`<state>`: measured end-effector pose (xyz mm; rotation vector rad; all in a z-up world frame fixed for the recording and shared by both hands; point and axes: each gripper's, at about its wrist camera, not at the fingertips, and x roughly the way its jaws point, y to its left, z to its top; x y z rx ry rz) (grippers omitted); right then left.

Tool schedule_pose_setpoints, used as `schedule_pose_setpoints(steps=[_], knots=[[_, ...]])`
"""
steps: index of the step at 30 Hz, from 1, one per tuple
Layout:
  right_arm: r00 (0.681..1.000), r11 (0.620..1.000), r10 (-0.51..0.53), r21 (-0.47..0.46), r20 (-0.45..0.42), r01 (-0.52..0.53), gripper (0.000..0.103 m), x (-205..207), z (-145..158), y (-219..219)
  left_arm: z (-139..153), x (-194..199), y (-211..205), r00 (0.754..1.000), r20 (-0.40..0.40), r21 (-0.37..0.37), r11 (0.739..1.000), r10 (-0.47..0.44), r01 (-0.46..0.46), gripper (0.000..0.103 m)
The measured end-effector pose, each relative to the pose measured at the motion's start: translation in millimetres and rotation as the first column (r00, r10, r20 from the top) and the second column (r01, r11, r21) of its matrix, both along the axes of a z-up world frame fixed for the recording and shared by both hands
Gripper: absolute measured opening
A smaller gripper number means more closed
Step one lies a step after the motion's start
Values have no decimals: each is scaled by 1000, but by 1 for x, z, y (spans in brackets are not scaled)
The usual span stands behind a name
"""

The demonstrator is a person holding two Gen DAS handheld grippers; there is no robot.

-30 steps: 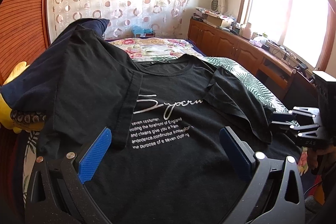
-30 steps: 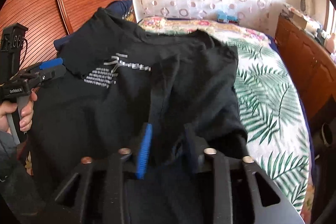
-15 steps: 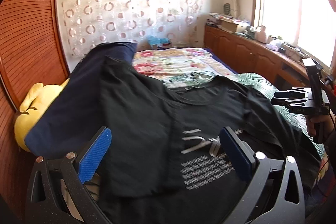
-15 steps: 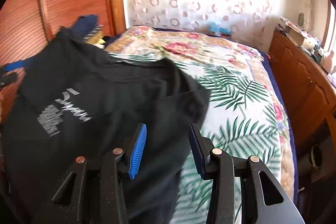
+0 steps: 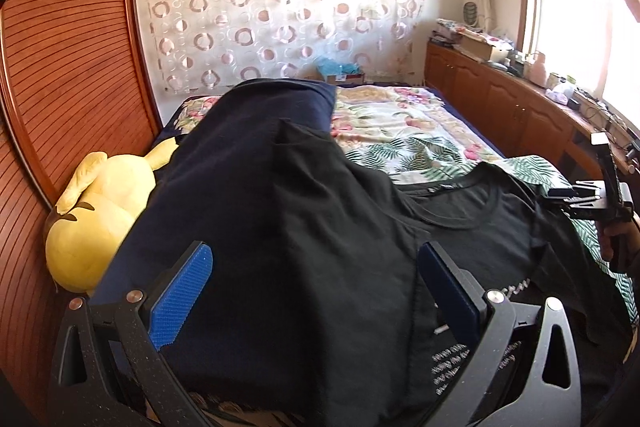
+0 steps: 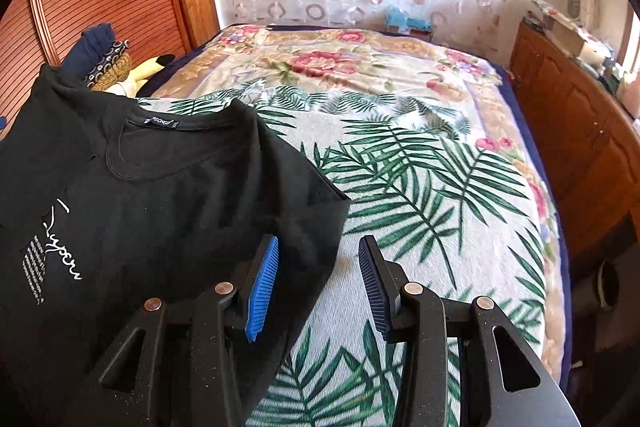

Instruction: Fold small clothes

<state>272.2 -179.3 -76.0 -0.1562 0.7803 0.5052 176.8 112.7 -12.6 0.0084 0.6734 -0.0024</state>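
Black shirt (image 6: 160, 195) lies on the bed (image 6: 420, 167); left gripper (image 5: 316, 291) and right gripper (image 6: 316, 283) gape, empty.

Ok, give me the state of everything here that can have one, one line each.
black T-shirt: spread on the bed, front up, its left side folded over, sleeve flat.
left claw: open, empty, above the shirt.
right claw: open, empty, at the sleeve edge.
yellow plush toy: lying against the wooden wall.

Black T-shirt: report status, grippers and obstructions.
Left gripper open, empty. Right gripper open, empty. Black T-shirt flat on bedspread, one side folded over, sleeve out. Yellow plush toy beside it.
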Motion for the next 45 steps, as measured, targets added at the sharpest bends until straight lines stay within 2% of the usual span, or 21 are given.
schedule_pose_setpoints(steps=[5, 6, 8, 9, 10, 14, 17, 19, 24, 28, 33, 36, 39, 42, 45], knots=[[999, 999, 42, -12, 2, -42, 43, 6, -2, 5, 0, 14, 10, 1000, -16, -4, 1000, 12, -12, 103], [998, 998, 58, -8, -1, -58, 34, 7, -2, 5, 0, 17, 11, 1000, -20, -3, 1000, 16, -16, 103], [996, 996, 87, -13, 4, -86, 22, 11, -2, 3, 1, 23, 13, 1000, -21, -6, 1000, 15, -15, 103], [994, 994, 105, -10, 5, -105, 12, 12, -2, 3, 2, 25, 14, 1000, -21, -7, 1000, 16, -16, 103], [992, 992, 124, 16, -5, -124, 9, 14, -2, -2, 3, 27, 15, 1000, -22, -7, 1000, 16, -17, 103], [992, 991, 122, 45, 35, -124, 6, 18, 3, -14, 6, 35, 15, 1000, -19, -6, 1000, 9, -10, 103], [996, 999, 22, 44, 87, -25, 6, 21, 12, -31, 6, 39, 16, 1000, -22, -6, 1000, 4, -4, 103], [997, 998, -21, 55, 77, 17, 6, 26, 9, -39, 6, 42, 16, 1000, -25, 0, 1000, 2, -2, 103], [997, 999, -35, -17, 61, 36, 6, 33, -9, -28, 4, 47, 18, 1000, -31, -2, 1000, 4, -4, 103], [999, 1000, -31, 3, 35, 31, 6, 42, -17, -27, 4, 50, 23, 999, -34, -21, 1000, -9, 9, 102], [1000, 998, -24, 51, 11, 24, 6, 48, -14, -36, 7, 60, 32, 997, -51, -86, 995, -56, 52, 61], [999, 999, -24, 30, 24, 23, 8, 47, -15, -33, 7, 67, 33, 997, -58, -97, 994, -56, 51, 52], [999, 1000, -22, 23, 28, 21, 10, 43, -14, -30, 8, 74, 32, 996, -63, -105, 993, -66, 60, 49], [1000, 999, 5, 35, 25, -6, 22, 39, -13, -31, 7, 81, 31, 995, -74, -101, 993, -72, 64, 47], [999, 1000, 22, 10, 37, -23, 34, 37, -13, -26, 8, 82, 28, 994, -73, -98, 992, -87, 80, 43]])
